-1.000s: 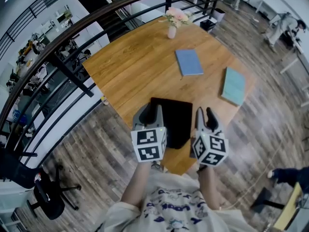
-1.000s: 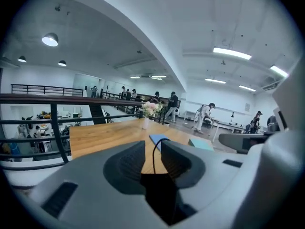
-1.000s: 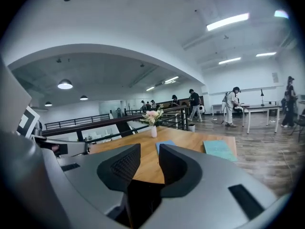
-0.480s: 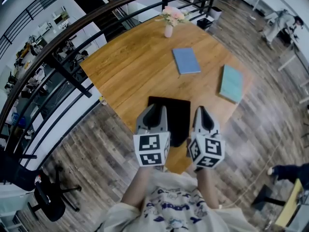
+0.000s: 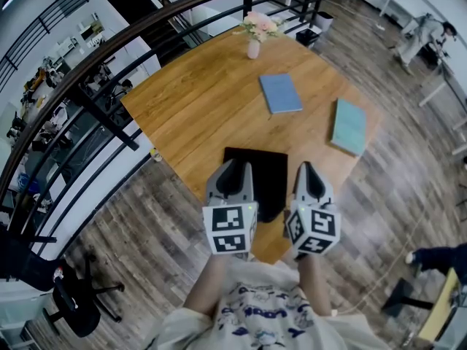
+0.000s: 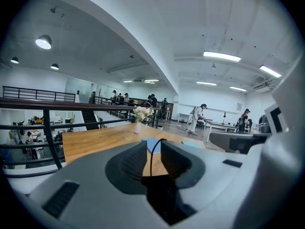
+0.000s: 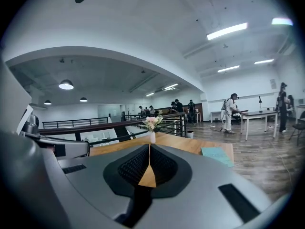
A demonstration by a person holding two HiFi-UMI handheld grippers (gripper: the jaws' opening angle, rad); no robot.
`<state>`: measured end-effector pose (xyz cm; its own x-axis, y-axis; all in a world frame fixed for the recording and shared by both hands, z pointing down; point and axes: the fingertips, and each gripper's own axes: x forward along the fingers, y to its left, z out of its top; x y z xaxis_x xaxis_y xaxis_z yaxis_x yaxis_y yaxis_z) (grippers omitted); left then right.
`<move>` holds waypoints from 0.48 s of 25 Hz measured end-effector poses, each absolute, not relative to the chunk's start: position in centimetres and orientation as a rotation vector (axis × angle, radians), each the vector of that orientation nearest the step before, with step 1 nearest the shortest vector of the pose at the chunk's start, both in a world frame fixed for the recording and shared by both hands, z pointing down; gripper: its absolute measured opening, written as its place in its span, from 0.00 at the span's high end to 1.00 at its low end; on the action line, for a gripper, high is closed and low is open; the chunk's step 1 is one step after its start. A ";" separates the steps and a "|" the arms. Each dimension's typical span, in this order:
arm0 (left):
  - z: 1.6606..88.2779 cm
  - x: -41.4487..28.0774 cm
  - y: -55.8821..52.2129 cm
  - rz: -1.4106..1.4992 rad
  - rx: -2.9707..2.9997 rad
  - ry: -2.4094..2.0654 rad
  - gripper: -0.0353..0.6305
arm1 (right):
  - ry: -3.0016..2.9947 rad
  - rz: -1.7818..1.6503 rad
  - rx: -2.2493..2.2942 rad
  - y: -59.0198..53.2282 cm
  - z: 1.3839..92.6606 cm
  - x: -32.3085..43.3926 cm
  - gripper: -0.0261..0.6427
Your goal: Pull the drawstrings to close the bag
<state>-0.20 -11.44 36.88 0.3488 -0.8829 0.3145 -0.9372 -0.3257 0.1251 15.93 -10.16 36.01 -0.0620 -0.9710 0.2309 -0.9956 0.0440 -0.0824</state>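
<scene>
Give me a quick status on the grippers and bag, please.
Left gripper open, cord loop between jaws. Right gripper shut, no cord seen in it. Bag flat on table. Books and vase well clear.

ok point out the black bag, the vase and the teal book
black bag point(image 5: 267, 175): head view, middle of its fabric
vase point(image 5: 253, 49): head view, its white body
teal book point(image 5: 349, 126): head view, centre of cover

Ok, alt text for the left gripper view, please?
The left gripper, jaws apart, with a thin black drawstring looping up between them above a black bag. Beyond lie a wooden table, a flower vase and a blue book.
</scene>
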 end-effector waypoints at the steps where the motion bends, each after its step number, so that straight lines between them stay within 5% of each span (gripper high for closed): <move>1: 36.9 -0.3 -11.4 0.273 2.332 -1.623 0.81 | -2.184 0.334 2.071 -10.1 36.0 15.9 0.95; 12: 36.7 -0.3 -11.5 0.284 2.336 -1.628 0.81 | -2.167 0.332 2.078 -10.0 36.1 16.2 0.95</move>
